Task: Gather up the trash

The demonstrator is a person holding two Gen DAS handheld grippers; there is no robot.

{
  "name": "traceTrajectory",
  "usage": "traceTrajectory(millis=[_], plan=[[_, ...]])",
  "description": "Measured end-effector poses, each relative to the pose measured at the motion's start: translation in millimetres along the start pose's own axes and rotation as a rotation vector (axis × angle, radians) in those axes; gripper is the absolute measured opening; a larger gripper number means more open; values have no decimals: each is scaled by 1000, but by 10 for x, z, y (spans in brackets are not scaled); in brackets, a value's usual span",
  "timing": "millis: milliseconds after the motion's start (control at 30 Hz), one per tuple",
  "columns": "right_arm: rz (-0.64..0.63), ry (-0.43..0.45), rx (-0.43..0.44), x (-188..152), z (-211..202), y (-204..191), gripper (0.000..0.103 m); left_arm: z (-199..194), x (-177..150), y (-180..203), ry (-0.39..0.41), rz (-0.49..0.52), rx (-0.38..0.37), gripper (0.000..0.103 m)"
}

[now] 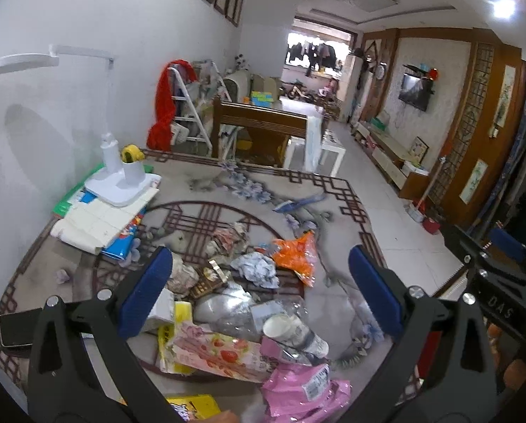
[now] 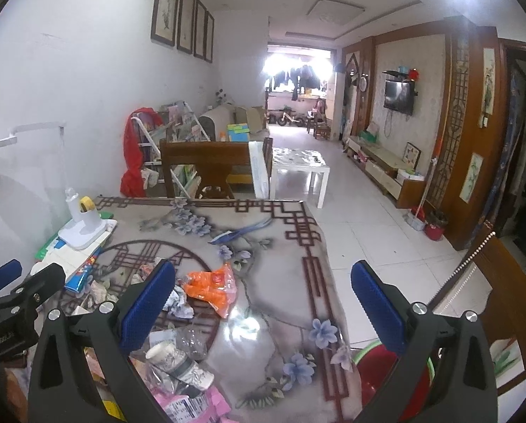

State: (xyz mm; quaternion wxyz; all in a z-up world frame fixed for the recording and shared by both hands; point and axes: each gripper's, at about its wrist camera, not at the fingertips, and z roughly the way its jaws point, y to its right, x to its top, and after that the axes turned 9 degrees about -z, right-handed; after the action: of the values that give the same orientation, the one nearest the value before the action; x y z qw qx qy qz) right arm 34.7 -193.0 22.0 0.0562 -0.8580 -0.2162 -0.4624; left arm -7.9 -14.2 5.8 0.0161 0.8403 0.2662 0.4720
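Note:
A heap of trash lies on the patterned table: an orange wrapper, a crumpled paper ball, a paper cup on its side, a pink strawberry packet, a pink plastic bag and a clear plastic bottle. My left gripper is open and empty above the heap. My right gripper is open and empty above the table's right part; the orange wrapper and paper cup lie to its left. A red bin sits below the table's right edge.
A white desk lamp stands on stacked books at the left by the wall. A dark phone lies at the table's left edge. A wooden chair stands behind the table. The right gripper shows in the left wrist view.

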Motion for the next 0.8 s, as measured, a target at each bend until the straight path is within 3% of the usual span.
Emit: traceTrajectory(millis=[367,800], plan=[[13,17,-8,-3,-76,30,96,-84,-48,14,3,-2,-10,98],[-33,0,71,-7,86,-145,96,-100,-60,-241,19,-65,84,98]])
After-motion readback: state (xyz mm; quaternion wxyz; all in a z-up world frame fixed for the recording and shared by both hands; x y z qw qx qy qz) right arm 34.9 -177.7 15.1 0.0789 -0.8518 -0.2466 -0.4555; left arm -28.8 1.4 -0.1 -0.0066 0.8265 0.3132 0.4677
